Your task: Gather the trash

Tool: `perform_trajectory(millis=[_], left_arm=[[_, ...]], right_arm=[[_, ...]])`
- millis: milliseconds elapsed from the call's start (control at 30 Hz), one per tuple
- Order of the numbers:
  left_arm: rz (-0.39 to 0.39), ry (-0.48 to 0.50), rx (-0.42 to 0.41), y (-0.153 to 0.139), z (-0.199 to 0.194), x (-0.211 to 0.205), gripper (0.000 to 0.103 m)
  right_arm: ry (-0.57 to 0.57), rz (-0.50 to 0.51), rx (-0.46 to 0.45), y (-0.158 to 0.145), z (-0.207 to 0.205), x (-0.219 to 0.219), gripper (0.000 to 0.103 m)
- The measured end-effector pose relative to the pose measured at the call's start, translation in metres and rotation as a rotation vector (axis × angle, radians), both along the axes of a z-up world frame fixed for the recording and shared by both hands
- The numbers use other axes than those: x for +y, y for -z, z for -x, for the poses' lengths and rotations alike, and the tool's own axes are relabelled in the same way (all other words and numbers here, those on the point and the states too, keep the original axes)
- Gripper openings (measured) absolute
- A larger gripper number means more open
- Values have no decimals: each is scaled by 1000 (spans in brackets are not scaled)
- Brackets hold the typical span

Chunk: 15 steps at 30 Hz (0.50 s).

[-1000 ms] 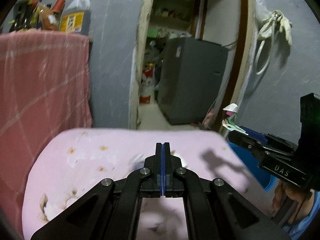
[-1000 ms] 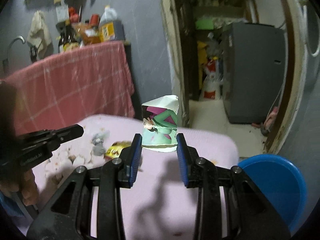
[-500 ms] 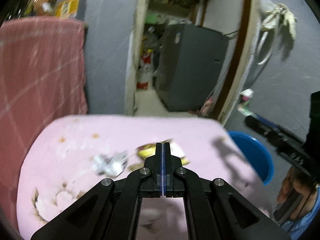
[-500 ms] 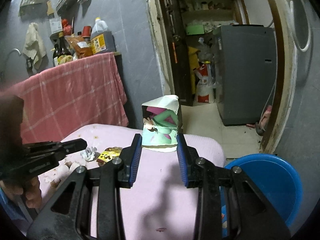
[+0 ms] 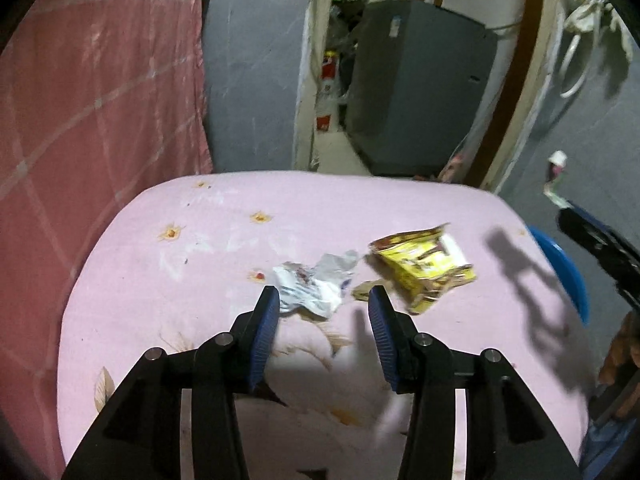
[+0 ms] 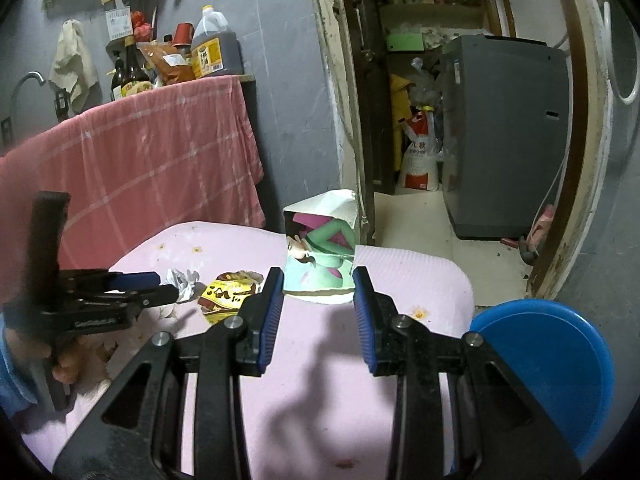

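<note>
Pink floral cloth (image 5: pixel 224 264) covers the table, with a grey wall and an open doorway beyond it and a red checked cloth (image 5: pixel 92 120) hanging at the left. The left gripper (image 5: pixel 323 305) tilts steeply down over the near middle of the table; its jaws have just been opening and now stand apart, nothing pressed between them. A crumpled white wrapper (image 5: pixel 314 285) lies just beyond its tips, a yellow snack packet (image 5: pixel 424 266) to the right of that. The right gripper (image 6: pixel 318 286) angles gently down, its pads clamped on a torn green-and-pink carton (image 6: pixel 320 256), held upright above the table. A blue bin (image 6: pixel 548 368) sits low at the right, past the table's edge.
</note>
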<state>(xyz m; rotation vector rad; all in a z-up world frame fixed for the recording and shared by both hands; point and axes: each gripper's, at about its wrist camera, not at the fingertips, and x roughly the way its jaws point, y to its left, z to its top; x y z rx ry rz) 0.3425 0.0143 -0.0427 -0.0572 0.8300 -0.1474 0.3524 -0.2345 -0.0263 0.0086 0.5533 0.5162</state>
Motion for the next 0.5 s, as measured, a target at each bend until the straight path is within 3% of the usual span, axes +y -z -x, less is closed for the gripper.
perform_trajectory(millis=[267, 500], left_arm=[[-9, -48, 56, 10, -17, 7, 41], [-30, -26, 62, 7, -27, 0, 40]], right_arm=[[-3, 4, 7, 2, -1, 2, 34], [-11, 11, 22, 5, -2, 5, 34]])
